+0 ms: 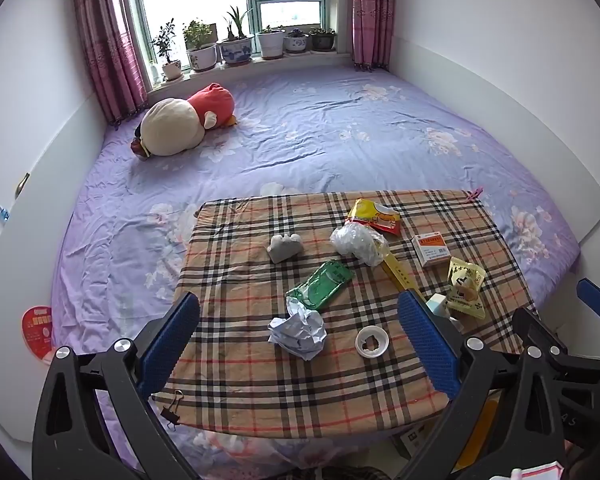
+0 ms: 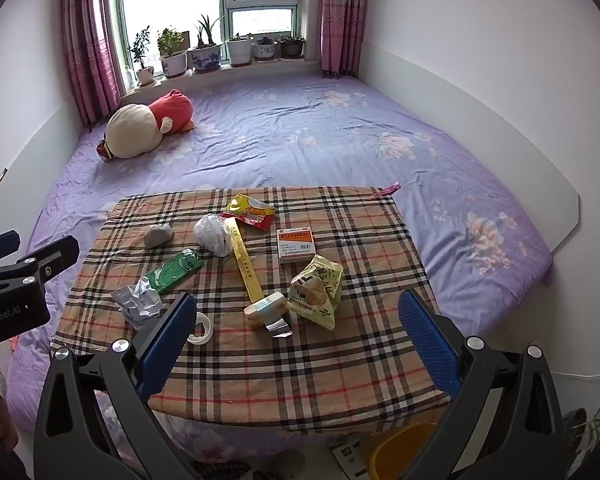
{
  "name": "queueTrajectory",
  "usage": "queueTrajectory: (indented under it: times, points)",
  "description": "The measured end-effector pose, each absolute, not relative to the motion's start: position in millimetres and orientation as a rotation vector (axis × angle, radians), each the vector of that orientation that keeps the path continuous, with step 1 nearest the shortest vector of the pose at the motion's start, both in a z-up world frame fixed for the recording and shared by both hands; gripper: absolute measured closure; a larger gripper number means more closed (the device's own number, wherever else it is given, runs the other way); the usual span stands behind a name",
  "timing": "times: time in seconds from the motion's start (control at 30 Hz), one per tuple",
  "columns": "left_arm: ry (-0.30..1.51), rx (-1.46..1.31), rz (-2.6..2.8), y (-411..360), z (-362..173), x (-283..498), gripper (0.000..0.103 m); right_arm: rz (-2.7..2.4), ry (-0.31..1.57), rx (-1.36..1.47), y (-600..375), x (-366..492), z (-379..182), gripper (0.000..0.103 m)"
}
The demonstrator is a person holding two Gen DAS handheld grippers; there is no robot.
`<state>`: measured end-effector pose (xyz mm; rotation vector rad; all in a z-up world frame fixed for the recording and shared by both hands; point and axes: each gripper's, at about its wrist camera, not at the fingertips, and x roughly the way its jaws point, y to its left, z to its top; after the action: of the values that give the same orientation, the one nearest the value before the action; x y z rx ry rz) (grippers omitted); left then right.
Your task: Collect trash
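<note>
A: Largest item first?

B: Bed, purple floral sheet, filling the middle of the frame. Next, the surface, plaid-covered, lower centre, carrying all the trash.

A: Both tools?

B: Left tool, released, jaws wide, holding nothing, hovering over the near edge. Right tool, likewise spread and empty.

A: Trash, descending size?

B: Clear plastic bag, centre. Green wrapper, just below it. Crumpled paper, lower centre, between the left tool's fingers in the view. Yellow-red snack packet, far side. Yellow-green snack bag, right of centre. Medicine box, behind that bag. Yellow strip. Grey lump, what it is I cannot tell. White lid, smallest, beside the paper.

A: A bin?

B: A yellow container shows partly below the surface's near edge, lower right.

A: Risks?

B: My judgement: closing on the paper may nudge the lid off the edge, since they lie near each other. Thin wrappers could slip from the pads, or the cloth could bunch into a low pinch.
</note>
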<state>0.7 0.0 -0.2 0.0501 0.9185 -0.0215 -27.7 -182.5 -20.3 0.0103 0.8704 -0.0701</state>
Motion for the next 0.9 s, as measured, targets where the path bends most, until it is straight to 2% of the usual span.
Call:
queueTrajectory:
  times: [0.9]
  points:
    - [0.919,0.047,-0.021,0.2,-0.4,0.6,0.005,-0.074,0.872,0.012,-183.1,-27.6,-18.7,0.003]
